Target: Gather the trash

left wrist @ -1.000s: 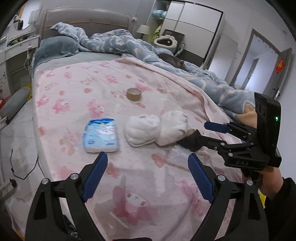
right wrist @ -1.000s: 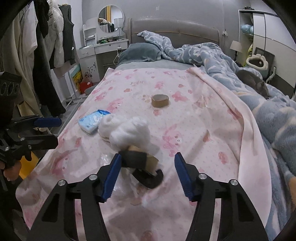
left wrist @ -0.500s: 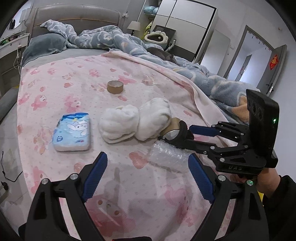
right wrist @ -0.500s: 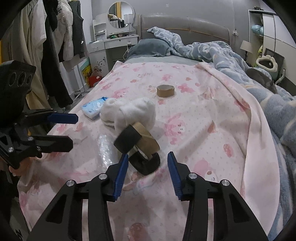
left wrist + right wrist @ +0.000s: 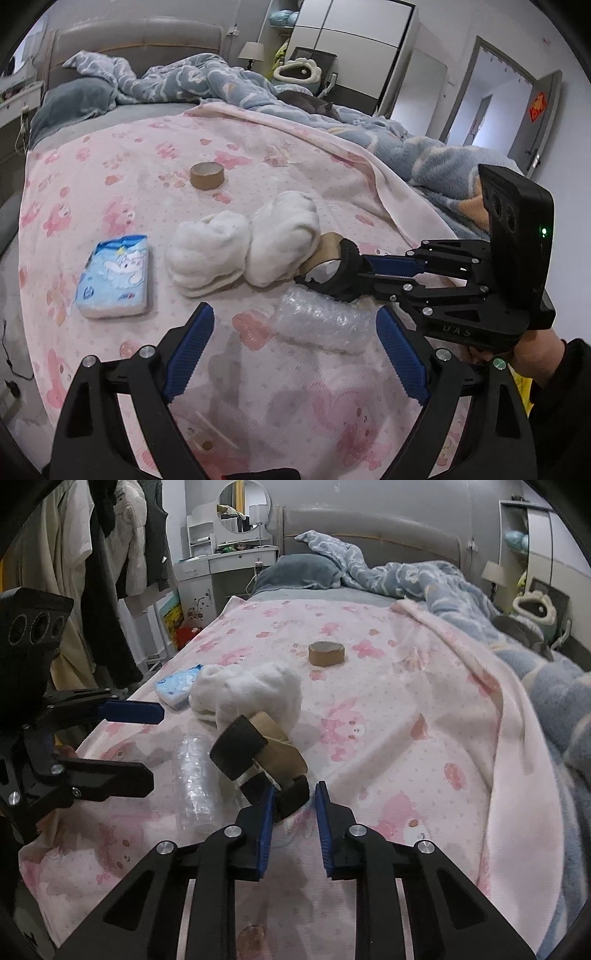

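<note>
A black tape dispenser (image 5: 240,753) with a brown roll stands tipped up on the pink sheet, against a white cloth bundle (image 5: 240,247). My right gripper (image 5: 293,794) has its jaws closing around the dispenser's black lower end. The left pad touches it; a thin gap shows at the right pad. In the left wrist view that right gripper (image 5: 340,273) reaches in from the right. A crumpled clear bubble-wrap roll (image 5: 321,325) lies just ahead of my left gripper (image 5: 295,314), which is wide open and holds nothing.
A blue tissue pack (image 5: 114,277) lies left of the cloth. A brown tape roll (image 5: 207,175) sits farther up the bed. A blue blanket (image 5: 369,133) is heaped along the right. Hanging clothes (image 5: 92,572) and a dresser stand beyond the bed's left edge.
The right jaws have narrowed from wide apart to close around the dispenser's lower end, and the dispenser has tipped upward. The left gripper has moved forward, nearer the bubble wrap.
</note>
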{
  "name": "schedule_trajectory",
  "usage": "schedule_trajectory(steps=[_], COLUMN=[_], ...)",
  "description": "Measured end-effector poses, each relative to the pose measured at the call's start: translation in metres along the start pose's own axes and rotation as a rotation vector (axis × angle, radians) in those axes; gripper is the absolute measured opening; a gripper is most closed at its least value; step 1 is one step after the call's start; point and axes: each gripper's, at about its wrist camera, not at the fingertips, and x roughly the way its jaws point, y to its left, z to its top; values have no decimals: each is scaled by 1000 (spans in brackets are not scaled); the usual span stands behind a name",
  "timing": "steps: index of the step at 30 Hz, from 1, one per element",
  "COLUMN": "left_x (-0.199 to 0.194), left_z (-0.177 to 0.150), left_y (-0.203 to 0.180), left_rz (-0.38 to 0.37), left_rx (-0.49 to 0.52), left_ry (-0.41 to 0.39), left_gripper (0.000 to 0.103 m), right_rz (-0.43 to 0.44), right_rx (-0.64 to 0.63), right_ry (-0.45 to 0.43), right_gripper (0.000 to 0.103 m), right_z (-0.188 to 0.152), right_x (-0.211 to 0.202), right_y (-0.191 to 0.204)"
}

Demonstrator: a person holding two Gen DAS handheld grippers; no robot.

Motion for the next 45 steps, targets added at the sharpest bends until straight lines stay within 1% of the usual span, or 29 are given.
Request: schedule_trajectory(steps=[3, 5, 7, 11, 14, 18, 21, 24, 27, 28, 30, 32, 33, 34, 35, 37, 41, 43, 45], left_x=[7, 11, 15, 20, 22, 29, 33, 37, 39, 40, 41, 42, 42, 41, 40, 35, 21, 16, 13], left_z=[-2, -3, -3, -5, -5, -7, -10, -12, -12, -13, -13, -13, -13, -13, -13, -12, -9, -7, -5], left_y=[-4, -7, -12, -19, -23, -27, -30, -32, -33, -33, -32, -32, -32, -33, -33, -33, -31, -28, -25], left_rz=[-8, -9, -7, 21, 27, 45, 57, 66, 77, 80, 85, 88, 89, 89, 88, 81, 56, 45, 35], left_rx=[3, 13, 29, 64, 83, 103, 121, 135, 140, 140, 139, 140, 141, 143, 144, 143, 124, 107, 98], left_ry=[13, 21, 31, 30, 30, 46, 60, 71, 77, 80, 85, 88, 87, 84, 79, 63, 27, 18, 12], left_gripper=[92, 92, 92, 92, 92, 92, 85, 82, 74, 73, 69, 68, 68, 68, 68, 68, 68, 68, 68], right_rz=[2, -5, -12, -22, -29, -70, -97, -150, -193, -193, -233, -286, -299, -311, -343, -375, -423, -455, -468], right_rx=[-1, 4, 15, 26, 25, 35, 43, 12, -17, -17, -39, -78, -98, -127, -177, -209, -163, -136, -109], right_ry=[6, 10, 4, -6, -2, -13, -23, -26, -32, -32, -39, -40, -37, -30, -6, 0, 7, 31, 50], right_gripper=[22, 18, 17, 15, 11, 10, 10, 10, 10, 10, 9, 9, 9, 9, 9, 9, 9, 9, 9], right_z=[-1, -1, 0, 0, -1, -2, -3, -2, 0, 0, 1, 3, 2, 3, 3, 4, 10, 10, 10], right_x=[1, 1, -2, -8, -12, -22, -27, -30, -32, -32, -35, -35, -34, -32, -26, -23, -24, -22, -17], right_y=[1, 0, -2, -3, -5, -10, -15, -13, -12, -12, -10, -5, -1, 4, 12, 16, 5, -3, -10])
